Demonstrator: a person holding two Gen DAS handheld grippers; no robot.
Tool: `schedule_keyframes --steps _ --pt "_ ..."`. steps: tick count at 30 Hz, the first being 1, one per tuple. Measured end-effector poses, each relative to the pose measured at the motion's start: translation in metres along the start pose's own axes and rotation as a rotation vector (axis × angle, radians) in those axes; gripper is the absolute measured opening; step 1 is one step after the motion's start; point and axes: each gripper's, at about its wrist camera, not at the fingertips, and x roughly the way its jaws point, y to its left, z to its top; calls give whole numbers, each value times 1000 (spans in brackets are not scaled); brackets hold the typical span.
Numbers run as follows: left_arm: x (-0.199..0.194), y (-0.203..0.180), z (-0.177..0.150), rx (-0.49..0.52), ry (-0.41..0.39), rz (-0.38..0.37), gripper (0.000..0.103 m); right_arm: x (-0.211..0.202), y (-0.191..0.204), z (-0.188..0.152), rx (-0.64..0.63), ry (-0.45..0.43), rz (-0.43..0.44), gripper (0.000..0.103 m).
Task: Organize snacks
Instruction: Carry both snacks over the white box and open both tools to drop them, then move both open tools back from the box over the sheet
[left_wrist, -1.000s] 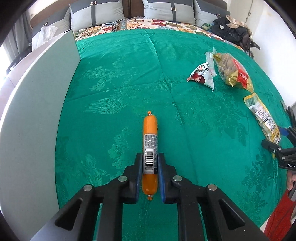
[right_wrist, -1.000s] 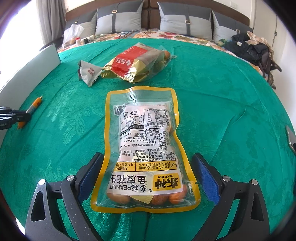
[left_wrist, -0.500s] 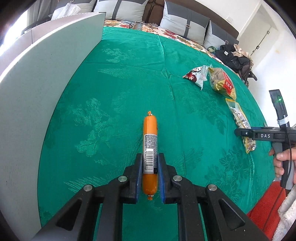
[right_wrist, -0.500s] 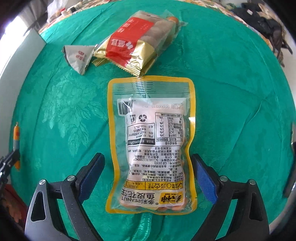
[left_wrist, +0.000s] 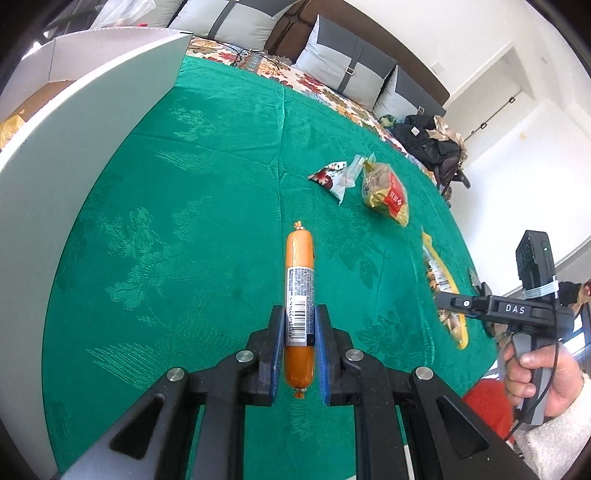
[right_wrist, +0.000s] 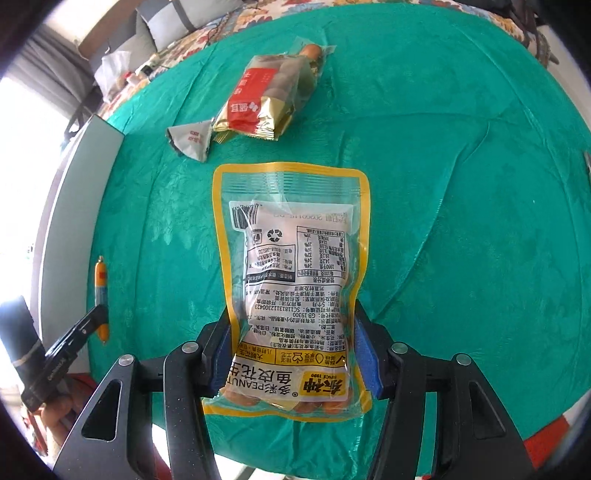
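An orange sausage stick (left_wrist: 299, 280) with a barcode label is held above the green cloth, and my left gripper (left_wrist: 299, 317) is shut on its lower half. The same sausage (right_wrist: 100, 291) shows at the far left of the right wrist view. My right gripper (right_wrist: 291, 321) points steeply down at a yellow-edged clear peanut bag (right_wrist: 291, 266). Its jaws are closing, and the blue pads press the bag's two sides, which buckle inward. In the left wrist view this gripper (left_wrist: 447, 301) is at the right, on the same bag (left_wrist: 439, 273).
A white box wall (left_wrist: 74, 155) stands along the left side of the green cloth (left_wrist: 207, 206). A red and gold snack bag (right_wrist: 266, 96) and a small triangular packet (right_wrist: 190, 142) lie farther back. Grey pillows (left_wrist: 340, 70) line the far end.
The right jaws have closed from wide apart onto the peanut bag's sides and the view has risen. The left gripper has lifted the sausage and swung toward the white box.
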Motion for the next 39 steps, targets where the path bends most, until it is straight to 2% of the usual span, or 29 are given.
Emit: schedule_keyframes --steps 3,6,9,12,13,15,16,18,20,22,24,26,29,32,35,39 --pt "-46 5 22 -64 -91 -60 15 -14 57 15 -111 -25 54 59" --pt "-105 23 50 -107 -195 -35 15 -33 143 32 -242 -73 164 59" --pt "-165 56 73 -138 -281 87 15 -50 243 41 -376 -105 297 59" --pt "-212 102 81 -188 -341 274 15 -53 329 33 -481 -93 426 61" --pt "-223 120 79 -214 -356 332 20 -48 353 29 -501 -81 457 66" --pt "-235 159 73 -265 -346 438 58 -33 386 16 -525 -61 488 76" --pt "-238 176 67 -296 -330 489 83 -21 400 10 -537 -35 485 81" --pt "-243 201 50 -339 -307 554 85 4 410 0 -558 23 429 81" --pt "-246 214 33 -367 -296 552 85 17 398 0 -540 22 402 81" --pt "-248 216 22 -375 -313 544 85 20 367 1 -521 -15 405 81" --pt "-241 208 20 -370 -310 532 85 23 331 8 -506 -62 332 81" --pt "-230 191 24 -341 -312 486 85 28 287 13 -507 -109 252 81" --pt "-208 145 42 -244 -306 423 87 37 206 10 -515 -181 72 81" --pt "-174 88 56 -110 -261 366 90 40 115 -3 -467 -240 -104 81" --pt "-127 33 60 15 -195 325 100 35 27 -12 -352 -293 -229 81" --pt "-39 -24 47 125 -67 277 101 23 -56 -14 -209 -341 -356 81"
